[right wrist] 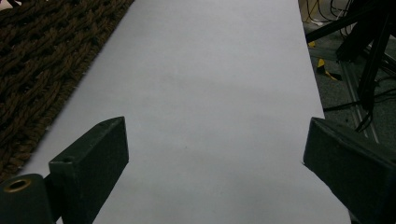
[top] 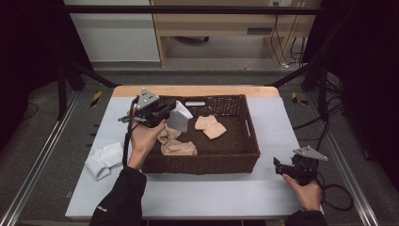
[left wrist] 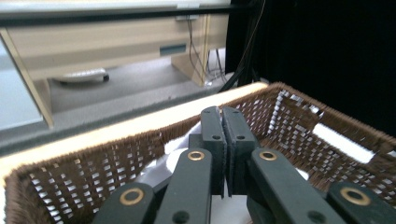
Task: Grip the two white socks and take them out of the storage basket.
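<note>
Lifting white cloth (top: 179, 117) clamped in left gripper (top: 165, 113) over basket (top: 202, 162) far-left corner, keeping clear of rim; right gripper (top: 281, 168) idling near-right, jaws spread wide.

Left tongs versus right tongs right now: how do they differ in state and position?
The left tongs are shut on a white cloth; the right tongs are wide open and hold nothing. The left tongs are over the wicker basket, at its far left corner; the right tongs are outside it, low over the white table cover to its right. Both are hand-held, with black jaws.
</note>
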A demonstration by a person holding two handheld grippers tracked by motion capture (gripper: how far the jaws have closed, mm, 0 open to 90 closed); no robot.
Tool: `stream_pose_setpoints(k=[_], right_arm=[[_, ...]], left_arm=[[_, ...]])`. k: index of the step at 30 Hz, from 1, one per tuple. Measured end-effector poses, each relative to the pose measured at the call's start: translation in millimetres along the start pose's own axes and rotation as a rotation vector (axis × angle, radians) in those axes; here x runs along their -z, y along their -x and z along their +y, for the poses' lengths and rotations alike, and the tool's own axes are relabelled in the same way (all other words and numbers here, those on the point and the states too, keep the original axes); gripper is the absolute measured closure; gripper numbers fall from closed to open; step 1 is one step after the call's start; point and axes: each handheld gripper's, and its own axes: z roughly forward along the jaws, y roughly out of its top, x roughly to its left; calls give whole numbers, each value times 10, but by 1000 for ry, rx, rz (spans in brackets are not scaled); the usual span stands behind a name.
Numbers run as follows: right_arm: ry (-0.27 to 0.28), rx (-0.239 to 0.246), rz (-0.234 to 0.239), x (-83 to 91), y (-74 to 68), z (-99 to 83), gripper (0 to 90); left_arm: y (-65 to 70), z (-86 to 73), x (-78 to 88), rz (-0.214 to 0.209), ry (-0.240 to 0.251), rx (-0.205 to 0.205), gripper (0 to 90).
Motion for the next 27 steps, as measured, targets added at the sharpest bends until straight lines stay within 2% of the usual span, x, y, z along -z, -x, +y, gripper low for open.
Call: stream_pose_setpoints(k=[6, 14, 20, 23, 24, 27], right_arm=[[6, -1, 0, 6, 2, 1, 70], [5, 2, 0, 7, 0, 0, 70], [3, 2, -1, 7, -1, -1, 70], [3, 2, 0, 7, -1, -1, 70], [3, 2, -1, 7, -1, -1, 70], [3, 2, -1, 8, 0, -2, 70]], left_arm=[[4, 174, 279, 0, 78, 14, 879], [-81, 325, 650, 16, 157, 28, 879], [-175, 347, 871, 33, 186, 41, 879], [-210, 347, 924, 40, 193, 46, 879], [-280, 341, 1019, 54, 205, 57, 879], [-363, 308, 1137, 83, 211, 66, 879]])
